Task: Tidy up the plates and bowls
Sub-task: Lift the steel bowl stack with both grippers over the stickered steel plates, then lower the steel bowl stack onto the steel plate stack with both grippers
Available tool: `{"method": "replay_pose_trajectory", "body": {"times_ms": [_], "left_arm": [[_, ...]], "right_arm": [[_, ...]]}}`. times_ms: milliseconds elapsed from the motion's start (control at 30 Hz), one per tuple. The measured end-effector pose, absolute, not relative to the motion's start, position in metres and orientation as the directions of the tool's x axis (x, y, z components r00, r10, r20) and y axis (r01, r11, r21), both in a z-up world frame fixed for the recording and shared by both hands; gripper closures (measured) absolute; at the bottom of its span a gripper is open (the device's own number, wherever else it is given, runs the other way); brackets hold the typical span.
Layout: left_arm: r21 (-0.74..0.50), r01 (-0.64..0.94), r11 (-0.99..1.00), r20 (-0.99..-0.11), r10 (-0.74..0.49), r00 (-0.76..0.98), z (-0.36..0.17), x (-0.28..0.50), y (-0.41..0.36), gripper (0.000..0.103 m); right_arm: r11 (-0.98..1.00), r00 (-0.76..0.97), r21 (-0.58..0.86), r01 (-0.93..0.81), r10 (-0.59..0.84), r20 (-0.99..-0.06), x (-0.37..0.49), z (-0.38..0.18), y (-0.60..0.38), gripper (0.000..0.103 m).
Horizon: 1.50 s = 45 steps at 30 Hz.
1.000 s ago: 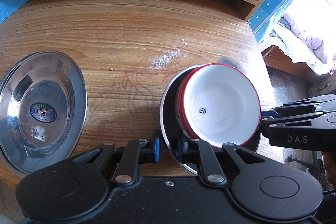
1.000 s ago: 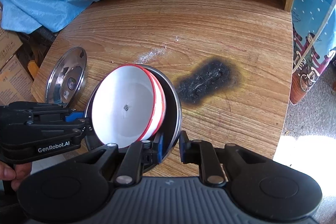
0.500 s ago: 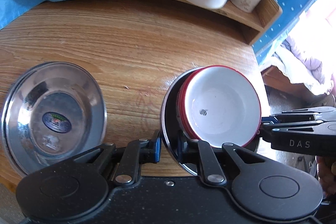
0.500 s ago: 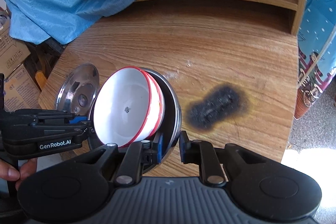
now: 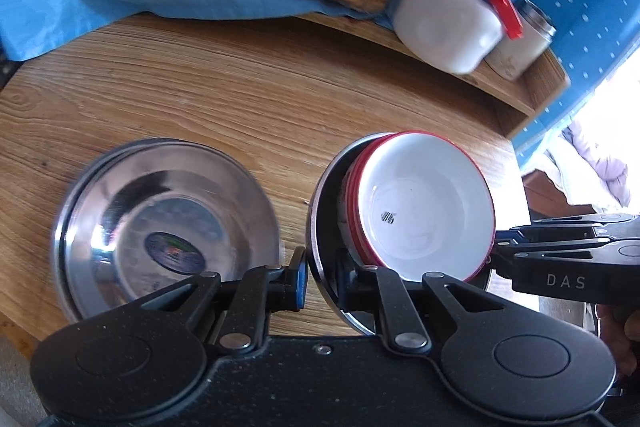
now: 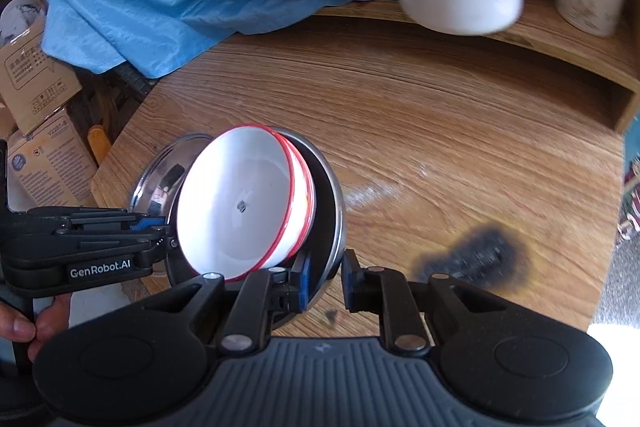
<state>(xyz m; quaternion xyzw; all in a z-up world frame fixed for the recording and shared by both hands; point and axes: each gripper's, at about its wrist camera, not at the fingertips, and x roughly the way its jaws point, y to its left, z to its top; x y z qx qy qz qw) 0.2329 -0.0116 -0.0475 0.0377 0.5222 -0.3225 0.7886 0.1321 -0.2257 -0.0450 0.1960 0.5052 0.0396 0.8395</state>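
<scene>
At the bottom centre of each wrist view, your tongs clamp opposite rims of one steel plate [image 5: 320,227]: the left gripper [image 5: 320,283] nips its near edge, the right gripper [image 6: 324,281] the other side, both nearly closed on the thin rim. Nested red-rimmed white bowls [image 5: 424,207] ride tilted inside it. Farther left in the left view, just beside your left tongs, the second steel plate [image 5: 132,199] lies on the table [image 5: 280,87].

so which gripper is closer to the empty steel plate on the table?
Left. The left gripper grips the carried stack's steel plate rim beside the empty steel plate; the right gripper grips the far rim.
</scene>
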Motion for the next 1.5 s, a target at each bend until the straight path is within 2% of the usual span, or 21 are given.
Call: {"method": "replay_pose_trajectory", "body": {"times_ms": [533,1500], "left_arm": [[-0.235,0.448,0.863,-0.846,-0.409,0.343,-0.043,0.259,0.049,0.09],[-0.212,0.322,0.923,-0.878,-0.324,0.351,-0.062,0.287,0.094,0.09]], "right_arm": [[0.923,0.491,0.385,0.004,0.334,-0.805,0.186,-0.041,-0.174,0.085],[0.913,0.402,0.395,-0.101,0.401,-0.823,0.242,-0.062,-0.128,0.085]]}}
